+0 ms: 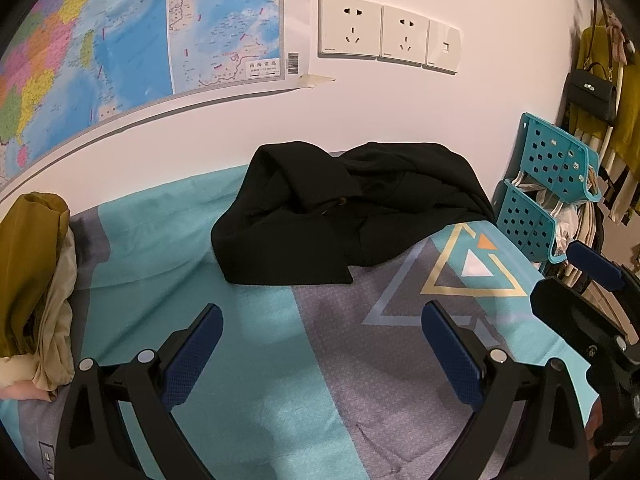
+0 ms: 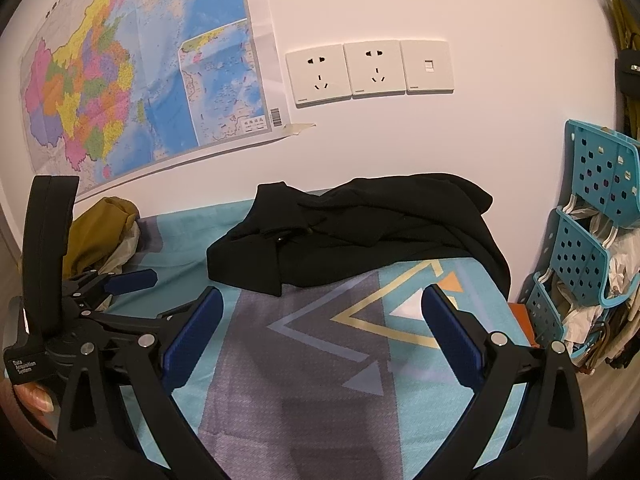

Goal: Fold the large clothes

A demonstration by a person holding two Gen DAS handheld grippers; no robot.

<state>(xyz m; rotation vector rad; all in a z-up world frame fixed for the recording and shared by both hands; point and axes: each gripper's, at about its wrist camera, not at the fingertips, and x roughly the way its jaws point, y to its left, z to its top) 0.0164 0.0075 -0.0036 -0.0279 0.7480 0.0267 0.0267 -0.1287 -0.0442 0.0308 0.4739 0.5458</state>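
A large black garment (image 1: 344, 208) lies crumpled at the far side of the bed against the wall, also seen in the right wrist view as the black garment (image 2: 360, 228). My left gripper (image 1: 322, 316) hovers open over the bedspread, short of the garment, nothing between its blue pads. My right gripper (image 2: 322, 298) is open too, over the triangle pattern, with nothing in it. The right gripper's body shows at the right edge of the left wrist view, and the left gripper's body at the left of the right wrist view.
The bedspread (image 1: 248, 264) is teal and grey with triangle prints. A mustard and beige clothes pile (image 1: 36, 280) lies at the left. Teal perforated baskets (image 1: 548, 184) stand off the bed's right side. Wall sockets (image 1: 384, 32) and a map (image 1: 120, 40) hang above.
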